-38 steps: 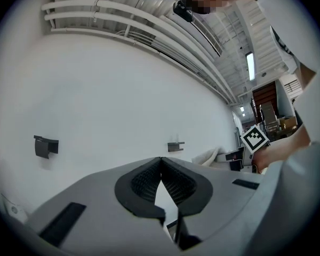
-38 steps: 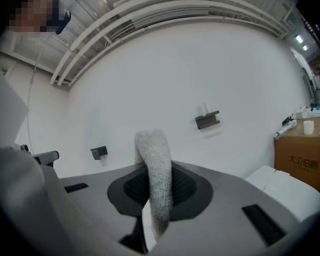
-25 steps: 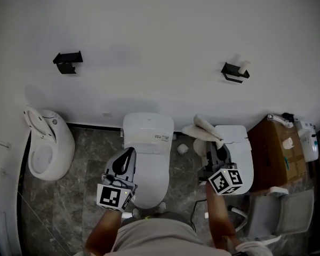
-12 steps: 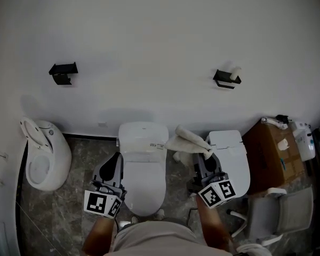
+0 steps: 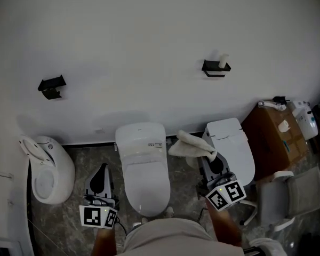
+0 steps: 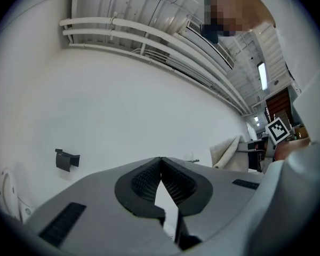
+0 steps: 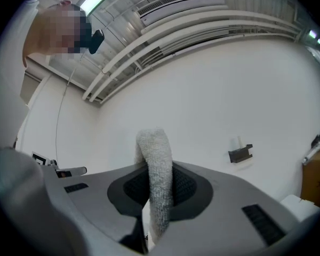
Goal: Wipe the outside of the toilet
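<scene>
Toilet (image 5: 143,167) in the middle of the row sits between your two claws in the head view, lid down, its back against the white wall (image 5: 149,31). You have three toilets on the floor: this one, an open-lidded one (image 5: 48,167) at far left and a closed one (image 5: 230,145) at right. Your left claw (image 5: 101,170) hangs just left of the middle bowl, apart from it. Your right claw (image 5: 210,157) sits in the gap between the middle and right toilets, with one cloth (image 5: 188,144) draping from it toward the middle tank. Both your forearms come up from the bottom edge and both claws point toward the wall. Two black holders (image 5: 52,87) (image 5: 216,67) are fixed to the wall, and one cardboard box (image 5: 274,140) stands at far right.

In the left gripper view your left claw (image 6: 160,160) is clenched, tips meeting on nothing, aimed at the wall with one holder (image 6: 67,159) to its left.

In the right gripper view your right claw (image 7: 159,170) is clamped on the cloth (image 7: 154,145), which stands up between the jaws; one holder (image 7: 240,153) shows to its right.
</scene>
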